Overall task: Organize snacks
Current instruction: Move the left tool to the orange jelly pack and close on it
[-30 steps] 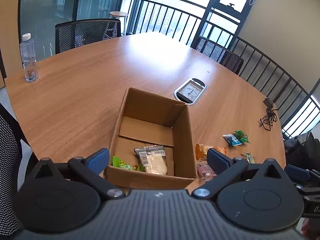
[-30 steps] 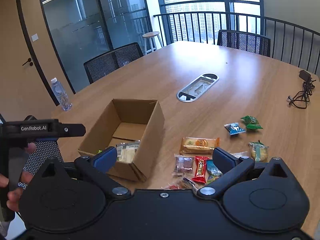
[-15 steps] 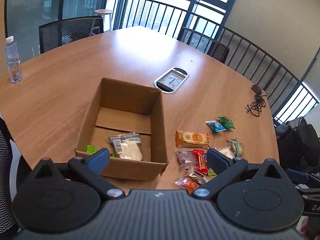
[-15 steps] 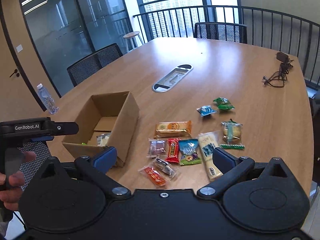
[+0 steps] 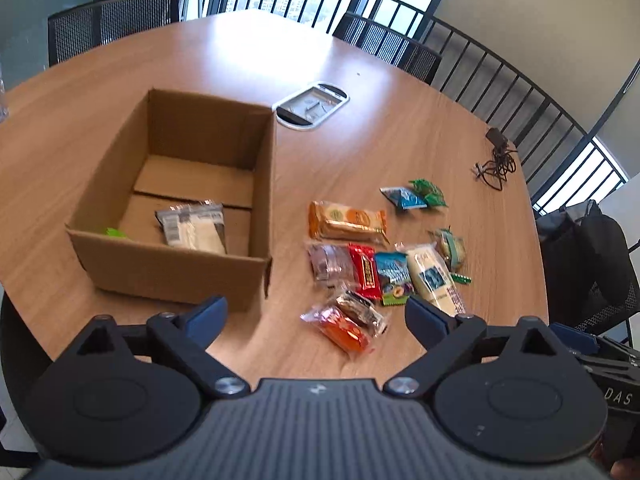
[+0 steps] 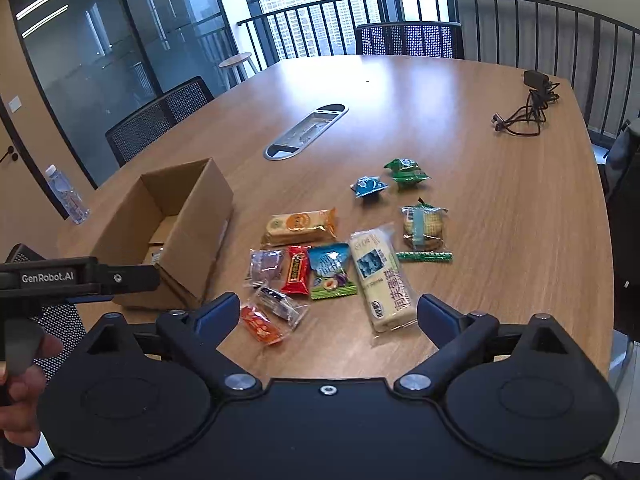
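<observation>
Both views have swung right since a second ago, from the box to the loose snacks beside it on the counter. Left claw and right claw: apart, empty. We should pick one edge packet, gripping across its width.

Box: open brown cardboard box, upright, left-centre of the left wrist frame; holds a clear-wrapped pale packet and a green packet at its near wall.
Loose snacks: orange biscuit bar, red bar, long cream packet, lying flat right of the box.
</observation>
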Demonstrator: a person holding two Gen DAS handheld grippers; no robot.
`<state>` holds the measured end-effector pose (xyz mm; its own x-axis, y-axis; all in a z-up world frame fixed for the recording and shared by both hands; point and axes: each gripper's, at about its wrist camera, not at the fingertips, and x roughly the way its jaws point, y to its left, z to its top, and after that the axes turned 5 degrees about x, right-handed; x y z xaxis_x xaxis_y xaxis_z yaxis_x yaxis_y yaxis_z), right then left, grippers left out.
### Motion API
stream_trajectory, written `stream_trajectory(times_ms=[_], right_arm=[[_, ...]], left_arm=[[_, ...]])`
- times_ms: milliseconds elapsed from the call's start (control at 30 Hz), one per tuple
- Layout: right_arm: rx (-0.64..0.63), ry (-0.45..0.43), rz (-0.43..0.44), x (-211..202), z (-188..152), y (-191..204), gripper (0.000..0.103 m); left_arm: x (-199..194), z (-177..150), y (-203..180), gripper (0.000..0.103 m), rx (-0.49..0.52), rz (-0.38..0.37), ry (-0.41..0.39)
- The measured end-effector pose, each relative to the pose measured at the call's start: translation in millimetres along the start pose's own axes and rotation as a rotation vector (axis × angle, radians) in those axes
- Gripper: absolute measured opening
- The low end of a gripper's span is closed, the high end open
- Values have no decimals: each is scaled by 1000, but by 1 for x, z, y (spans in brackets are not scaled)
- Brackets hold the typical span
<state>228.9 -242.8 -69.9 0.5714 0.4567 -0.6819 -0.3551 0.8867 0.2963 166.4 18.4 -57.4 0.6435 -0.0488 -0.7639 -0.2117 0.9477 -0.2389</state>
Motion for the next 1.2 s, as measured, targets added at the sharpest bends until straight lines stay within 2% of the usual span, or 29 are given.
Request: stream_trajectory(times_ms=[133,300,500,867,1133,1200], right_arm=[[-3,18,-14,11,-2,-10,89],[-8,35,-38,27,-4,-18,87],[-25,75,-60,51,-8,-22,78],[-54,108,-113,80,-6,-19,75],[-99,132,-162,90,-5,-16,75],[-116,135,-164,93,-5,-13,75]], left_arm=[[19,-6,-6,88,-18,-10,32],[46,-13,-8,71,-52,1,89],[74,-24,-6,58,-106,23,143],[97,-27,-9,55,-153,45,165],[108,-26,-27,55,-141,94,136],[109,-26,-31,48,-128,99,134]])
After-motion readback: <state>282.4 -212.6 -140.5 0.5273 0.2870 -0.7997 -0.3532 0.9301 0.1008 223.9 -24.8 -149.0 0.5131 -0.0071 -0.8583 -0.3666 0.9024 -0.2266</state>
